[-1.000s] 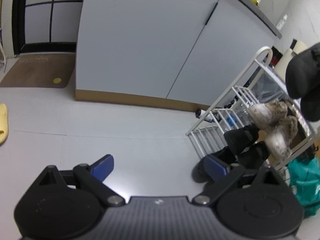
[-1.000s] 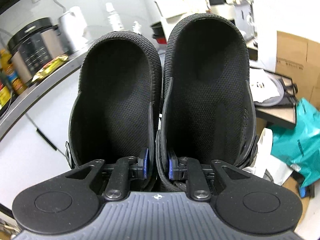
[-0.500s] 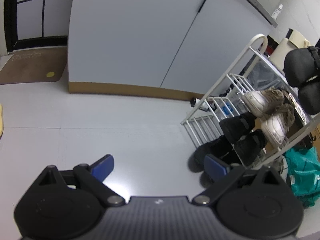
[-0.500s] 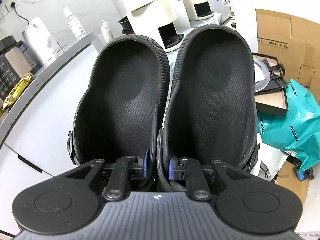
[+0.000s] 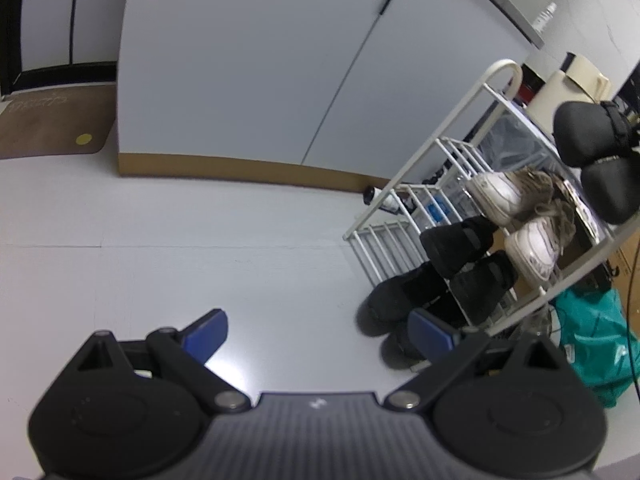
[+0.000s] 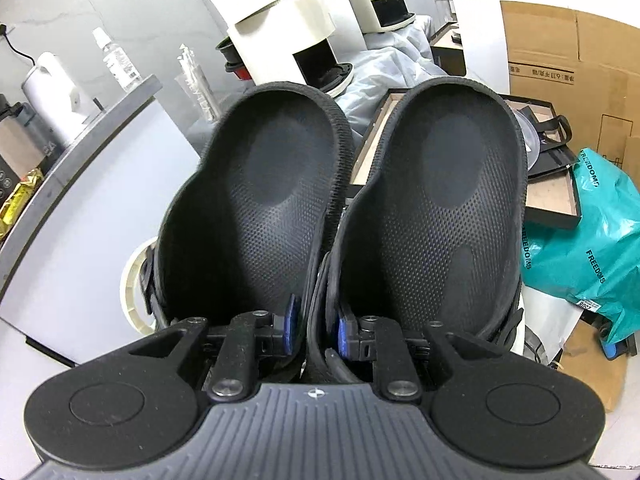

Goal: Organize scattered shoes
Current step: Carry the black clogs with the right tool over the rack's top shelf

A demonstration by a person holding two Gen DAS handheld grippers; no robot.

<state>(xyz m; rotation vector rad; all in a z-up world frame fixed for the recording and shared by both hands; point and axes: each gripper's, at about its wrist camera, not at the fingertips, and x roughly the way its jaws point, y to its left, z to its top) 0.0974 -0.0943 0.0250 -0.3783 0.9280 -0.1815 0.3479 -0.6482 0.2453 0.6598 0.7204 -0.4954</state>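
Change since earlier frames: right gripper (image 6: 316, 330) and its load have travelled toward the rack end of the room; the counter appliances have slid left out of its view, and the cardboard box (image 6: 568, 80) and teal bag (image 6: 580, 248) now fill the right side.

Left wrist view, tool state: left gripper (image 5: 320, 330) has its jaws spread wide, with nothing between them; only bare floor (image 5: 200, 240) lies beyond the blue pads.

Left wrist view, rack: white shoe rack (image 5: 452, 168) stands against the grey cabinet (image 5: 260, 60). White sneakers (image 5: 516, 216) sit on an upper tier, black shoes (image 5: 460, 252) below them, and one more dark pair at floor level by the rack foot.

Left wrist view, carried item: black clogs (image 5: 592, 160) show at the right edge, above the sneakers and not yet resting on any tier.

Left wrist view, change: rack has drifted slightly toward frame centre; the clogs appear lower and closer to the rack top.

Right wrist view, tool state: right gripper jaws are drawn almost together, clamping the adjoining inner walls of the two clogs (image 6: 340, 208) at the heel; the footbeds face the camera and the toes point away.

Task meaning: judged from this layout, the pair is in transit to the rack, with placement outstanding. The next move probably calls for lowering the toes onto a free tier before release.

Risk: grip holds only the thin inner walls; a tilt could let one clog slip.
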